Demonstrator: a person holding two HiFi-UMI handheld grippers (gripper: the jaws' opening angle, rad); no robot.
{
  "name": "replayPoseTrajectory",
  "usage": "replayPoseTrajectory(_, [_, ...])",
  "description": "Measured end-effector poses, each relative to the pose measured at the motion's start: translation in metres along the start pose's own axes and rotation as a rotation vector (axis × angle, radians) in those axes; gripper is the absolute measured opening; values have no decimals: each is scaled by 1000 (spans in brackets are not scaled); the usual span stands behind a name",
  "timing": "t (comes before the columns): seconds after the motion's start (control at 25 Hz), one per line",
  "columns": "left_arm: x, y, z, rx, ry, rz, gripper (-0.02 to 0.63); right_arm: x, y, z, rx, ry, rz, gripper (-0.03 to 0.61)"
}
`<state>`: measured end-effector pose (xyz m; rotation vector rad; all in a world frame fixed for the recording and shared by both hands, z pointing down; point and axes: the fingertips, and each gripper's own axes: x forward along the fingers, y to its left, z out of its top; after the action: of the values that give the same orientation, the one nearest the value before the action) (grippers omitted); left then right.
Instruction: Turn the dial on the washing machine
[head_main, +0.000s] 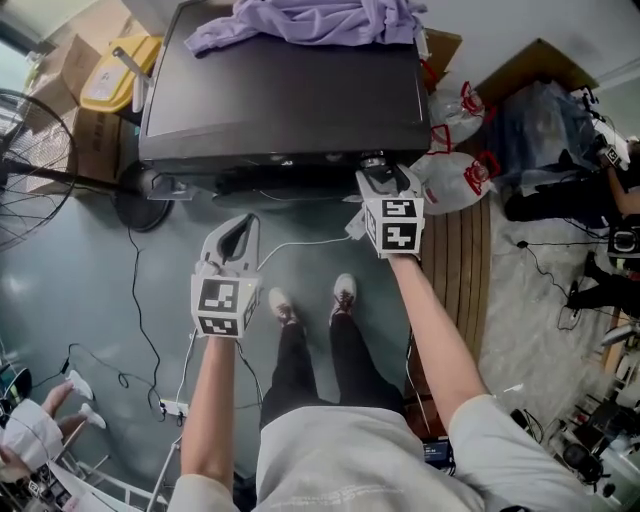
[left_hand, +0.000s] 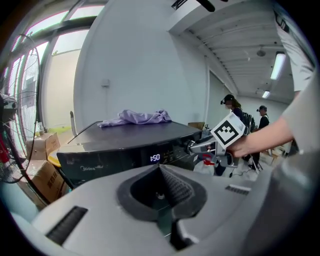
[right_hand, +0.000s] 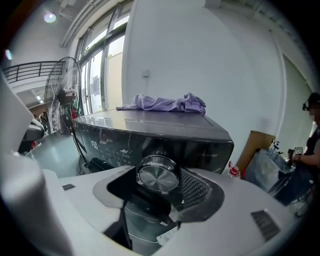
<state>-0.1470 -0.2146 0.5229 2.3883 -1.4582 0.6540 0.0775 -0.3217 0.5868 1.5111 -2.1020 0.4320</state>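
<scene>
Looking steeply down on a dark washing machine (head_main: 285, 95), purple cloth (head_main: 310, 20) heaped along its far edge. Right claw (head_main: 378, 168) up against the front panel, tips at the dial (head_main: 372, 158), marker cube facing up. Left claw (head_main: 243, 228) hanging over the grey floor (head_main: 80, 260), apart from the machine. To the right, white plastic bags (head_main: 455, 180) with red handles. To the left, a fan (head_main: 30, 150) and cardboard boxes (head_main: 90, 120). Lower down, two shoes (head_main: 344, 295) on the floor.
</scene>
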Motion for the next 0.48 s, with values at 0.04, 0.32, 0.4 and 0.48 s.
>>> replayPoseTrajectory(0.04, [0, 3, 0, 2, -1, 3, 15, 2, 0, 0, 15, 2, 4, 279])
replayPoseTrajectory(0.32, [-4, 14, 1, 16, -10, 28, 15, 2, -3, -4, 109, 3, 57, 275])
replayPoseTrajectory(0.4, [-6, 16, 3, 15, -18, 36, 15, 3, -4, -3, 153, -5, 75, 275])
replayPoseTrajectory(0.48, [-8, 17, 3, 12, -20, 42, 15, 3, -5, -3, 233, -13, 100, 276])
